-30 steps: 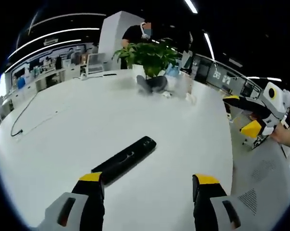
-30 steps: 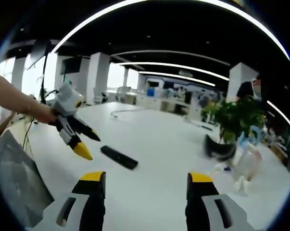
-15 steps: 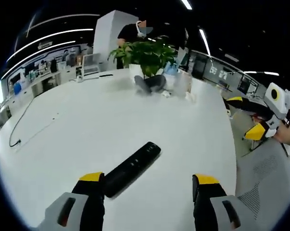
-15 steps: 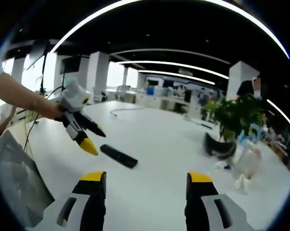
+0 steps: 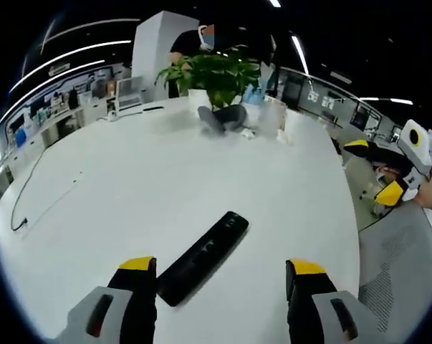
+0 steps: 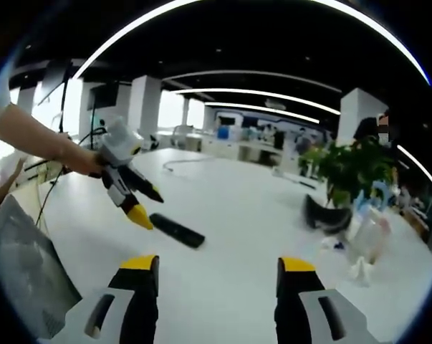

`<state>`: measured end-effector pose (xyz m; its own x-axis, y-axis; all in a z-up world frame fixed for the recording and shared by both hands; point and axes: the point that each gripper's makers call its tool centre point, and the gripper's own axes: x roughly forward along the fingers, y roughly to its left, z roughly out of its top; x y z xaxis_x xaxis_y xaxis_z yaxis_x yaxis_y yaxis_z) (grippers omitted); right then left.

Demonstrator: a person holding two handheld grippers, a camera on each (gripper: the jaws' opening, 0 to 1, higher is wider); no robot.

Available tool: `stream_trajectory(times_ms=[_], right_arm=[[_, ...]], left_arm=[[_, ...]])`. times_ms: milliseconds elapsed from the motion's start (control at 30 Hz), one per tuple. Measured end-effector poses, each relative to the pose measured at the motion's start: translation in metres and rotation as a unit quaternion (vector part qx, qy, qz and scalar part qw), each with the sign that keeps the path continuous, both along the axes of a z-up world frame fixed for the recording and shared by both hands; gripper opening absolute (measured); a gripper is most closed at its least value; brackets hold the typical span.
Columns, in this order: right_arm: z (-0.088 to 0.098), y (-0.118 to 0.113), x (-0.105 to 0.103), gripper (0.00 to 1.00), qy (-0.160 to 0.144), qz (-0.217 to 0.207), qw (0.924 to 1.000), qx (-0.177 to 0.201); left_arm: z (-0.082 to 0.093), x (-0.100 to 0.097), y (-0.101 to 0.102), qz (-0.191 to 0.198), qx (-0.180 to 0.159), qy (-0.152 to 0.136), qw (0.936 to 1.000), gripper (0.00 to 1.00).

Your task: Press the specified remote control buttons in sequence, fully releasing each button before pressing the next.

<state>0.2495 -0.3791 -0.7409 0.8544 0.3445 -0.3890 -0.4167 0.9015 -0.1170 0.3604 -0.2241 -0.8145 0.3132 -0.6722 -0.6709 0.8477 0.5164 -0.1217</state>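
Slippage is worrying me: my left gripper [image 5: 221, 276] is hovering wide open and empty beside the remote control [image 5: 202, 256], my equally open, empty right gripper [image 6: 219, 276] is hanging back, and an off-centre jab could skid it across the table [image 5: 151, 179].

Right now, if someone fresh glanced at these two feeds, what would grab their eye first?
The black remote control lying alone on the big white table, just ahead of the left gripper, whose jaws stand open. In the right gripper view, the left gripper hangs with its yellow tips close above the remote's near end. Farther back, a leafy potted plant stands at the table's far edge.
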Motion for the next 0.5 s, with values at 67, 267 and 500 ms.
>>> stream_trajectory(times_ms=[67, 267, 500], right_arm=[[-0.001, 0.0, 0.0, 0.64, 0.001, 0.0, 1.0, 0.001], [-0.002, 0.001, 0.001, 0.64, 0.005, 0.001, 1.0, -0.001], [-0.003, -0.001, 0.002, 0.64, 0.008, -0.004, 1.0, 0.0]], left_arm=[[-0.002, 0.002, -0.001, -0.002, 0.002, 0.003, 1.0, 0.76], [-0.008, 0.009, -0.001, 0.011, -0.013, 0.026, 0.9995, 0.71], [-0.017, 0.019, 0.001, 0.003, 0.009, 0.025, 0.9996, 0.69]])
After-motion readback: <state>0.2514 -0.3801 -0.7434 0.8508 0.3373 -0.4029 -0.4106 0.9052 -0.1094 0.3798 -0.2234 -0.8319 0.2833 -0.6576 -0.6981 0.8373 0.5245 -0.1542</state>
